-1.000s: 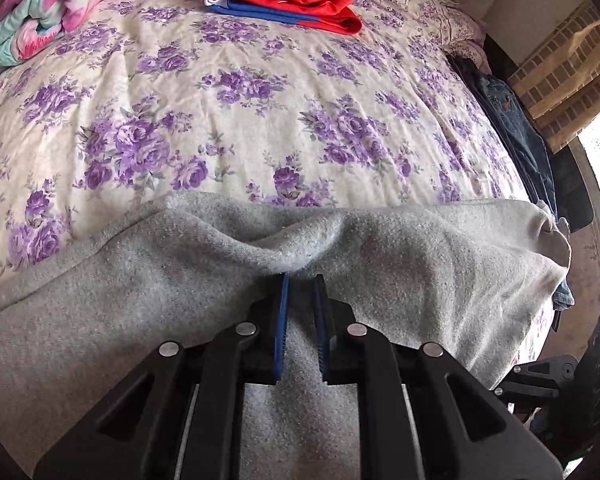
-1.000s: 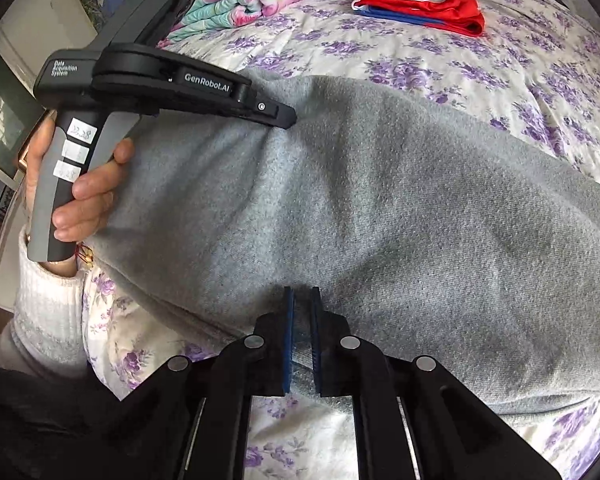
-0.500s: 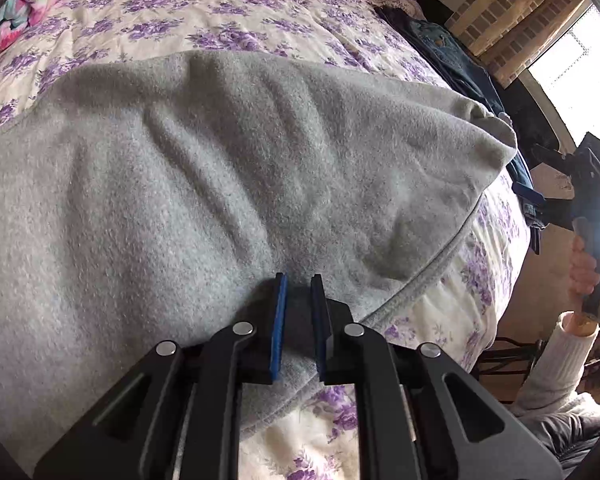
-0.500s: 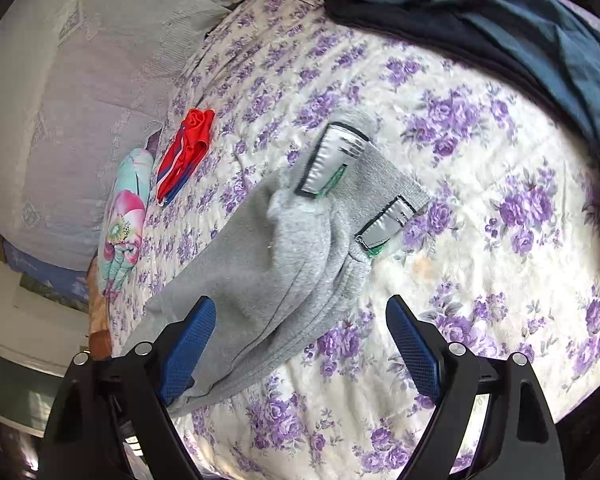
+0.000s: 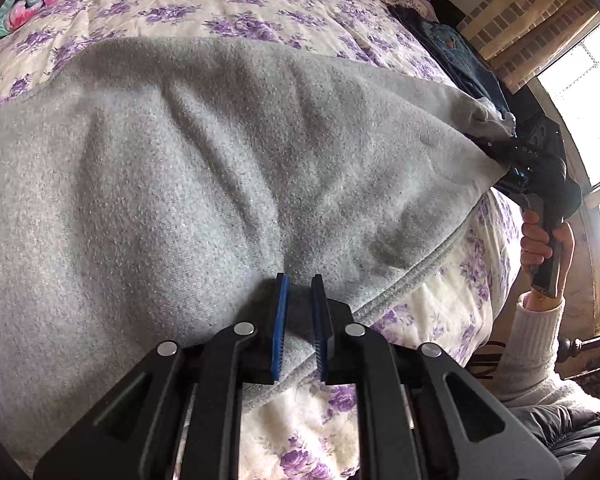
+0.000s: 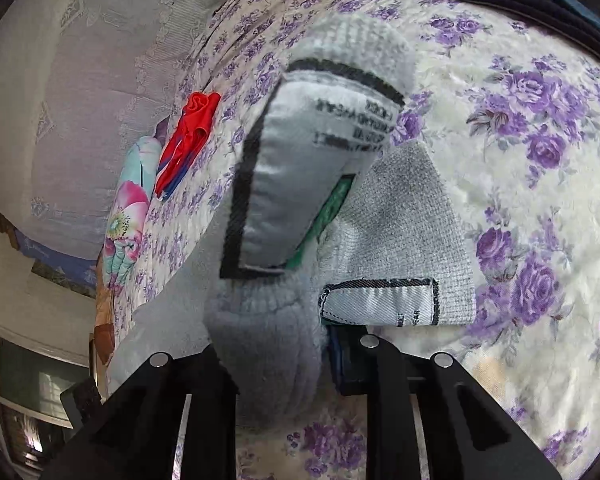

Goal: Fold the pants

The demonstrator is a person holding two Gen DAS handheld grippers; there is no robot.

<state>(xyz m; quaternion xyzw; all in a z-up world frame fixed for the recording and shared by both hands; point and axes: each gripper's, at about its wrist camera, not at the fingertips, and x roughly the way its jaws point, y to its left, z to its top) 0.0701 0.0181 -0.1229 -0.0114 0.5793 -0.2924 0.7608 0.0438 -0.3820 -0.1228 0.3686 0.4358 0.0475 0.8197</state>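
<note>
grey fleece pants [image 5: 220, 168] spread over floral quilted bed [image 5: 260, 12], filling mid-frame | left gripper [image 5: 299, 320] jaws nearly shut, pinching hem edge | right gripper [image 6: 284, 364] jaws clamped on waistband, satin labels [image 6: 300, 176] showing | keep both corners taut, level, lay over evenly | nap thick, soft, slack

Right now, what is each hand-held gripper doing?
Left hand-held gripper: closed on the grey fleece pants.
Right hand-held gripper: closed on the same pants' waistband end.
</note>
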